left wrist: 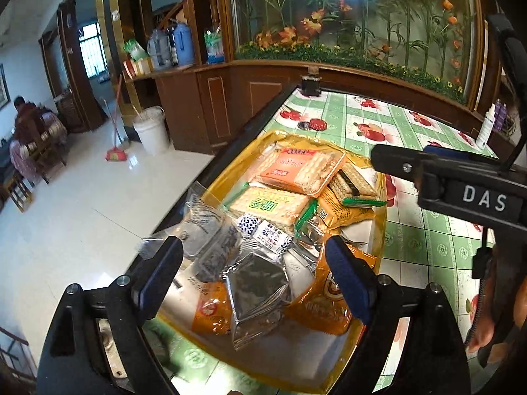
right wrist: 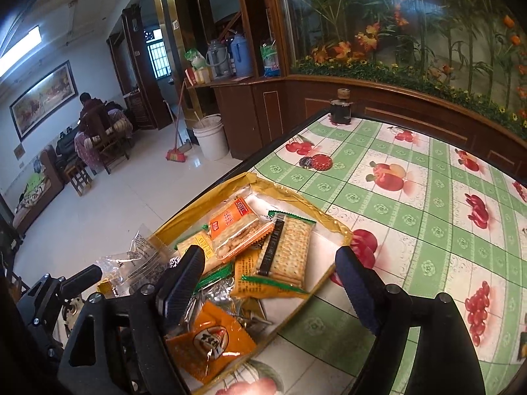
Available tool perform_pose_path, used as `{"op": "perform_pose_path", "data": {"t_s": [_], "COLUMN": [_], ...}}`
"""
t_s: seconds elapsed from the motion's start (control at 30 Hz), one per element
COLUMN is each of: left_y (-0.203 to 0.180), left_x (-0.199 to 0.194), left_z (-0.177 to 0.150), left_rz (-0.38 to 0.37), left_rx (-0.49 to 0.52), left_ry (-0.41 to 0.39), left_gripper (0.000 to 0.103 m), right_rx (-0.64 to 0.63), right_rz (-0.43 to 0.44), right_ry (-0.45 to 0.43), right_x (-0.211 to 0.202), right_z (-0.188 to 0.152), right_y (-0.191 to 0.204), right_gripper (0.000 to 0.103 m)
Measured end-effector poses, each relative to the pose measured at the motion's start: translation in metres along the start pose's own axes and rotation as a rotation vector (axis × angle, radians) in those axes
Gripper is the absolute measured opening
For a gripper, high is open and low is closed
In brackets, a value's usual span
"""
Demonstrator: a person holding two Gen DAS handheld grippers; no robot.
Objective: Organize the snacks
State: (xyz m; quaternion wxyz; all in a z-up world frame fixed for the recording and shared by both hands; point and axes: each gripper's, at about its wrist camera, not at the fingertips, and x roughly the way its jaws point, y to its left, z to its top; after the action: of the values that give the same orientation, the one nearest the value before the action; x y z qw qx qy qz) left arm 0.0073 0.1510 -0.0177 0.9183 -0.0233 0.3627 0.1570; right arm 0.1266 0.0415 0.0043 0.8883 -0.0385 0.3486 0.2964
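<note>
A yellow tray (left wrist: pixel 378 227) near the table's left edge holds a pile of snack packets: an orange cracker pack (left wrist: pixel 299 169) on top, a green cracker pack (left wrist: pixel 270 205), silver foil packets (left wrist: pixel 257 291) and orange packets (left wrist: pixel 326 309). My left gripper (left wrist: pixel 255 263) is open and empty, hovering above the foil packets. The tray also shows in the right wrist view (right wrist: pixel 339 227), with the orange cracker pack (right wrist: pixel 237 230) and a clear cracker pack (right wrist: pixel 291 250). My right gripper (right wrist: pixel 268 271) is open and empty above the tray's near right part. It shows in the left wrist view as a black body (left wrist: pixel 461 181) at right.
The table has a green checked fruit-print cloth (right wrist: pixel 411 217). A dark bottle (right wrist: pixel 341 110) stands at the far corner; a small red round thing (right wrist: pixel 319 162) lies beyond the tray. A white spray bottle (left wrist: pixel 487 125) stands far right. Floor drops off at left.
</note>
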Motion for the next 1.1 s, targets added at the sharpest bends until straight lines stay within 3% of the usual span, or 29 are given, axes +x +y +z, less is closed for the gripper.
{"op": "perform_pose_path", "data": {"t_s": [0.13, 0.37, 0.73, 0.97, 1.1], "left_y": [-0.001, -0.001, 0.001, -0.017, -0.015], "left_x": [-0.013, -0.030, -0.058, -0.078, -0.090], "left_z": [0.001, -0.003, -0.013, -0.022, -0.024], "left_rz": [-0.031, 0.028, 0.045, 0.158, 0.129], "left_rx": [-0.014, -0.010, -0.006, 0.098, 0.080], "left_ry": [-0.022, -0.056, -0.094, -0.155, -0.158], "left_gripper": [0.089, 0.089, 0.089, 0.089, 0.089], "right_rx": [0.011, 0.013, -0.030, -0.067, -0.098], "right_rz": [-0.005, -0.009, 0.001, 0.025, 0.030], "right_ry": [-0.021, -0.038, -0.055, -0.089, -0.107], "right_x": [-0.018, -0.042, -0.071, -0.093, -0.104], "right_z": [-0.007, -0.019, -0.041, -0.050, -0.054], "right_y": [-0.004, -0.007, -0.009, -0.002, 0.003], "right_gripper": [0.084, 0.085, 0.085, 0.085, 0.086]}}
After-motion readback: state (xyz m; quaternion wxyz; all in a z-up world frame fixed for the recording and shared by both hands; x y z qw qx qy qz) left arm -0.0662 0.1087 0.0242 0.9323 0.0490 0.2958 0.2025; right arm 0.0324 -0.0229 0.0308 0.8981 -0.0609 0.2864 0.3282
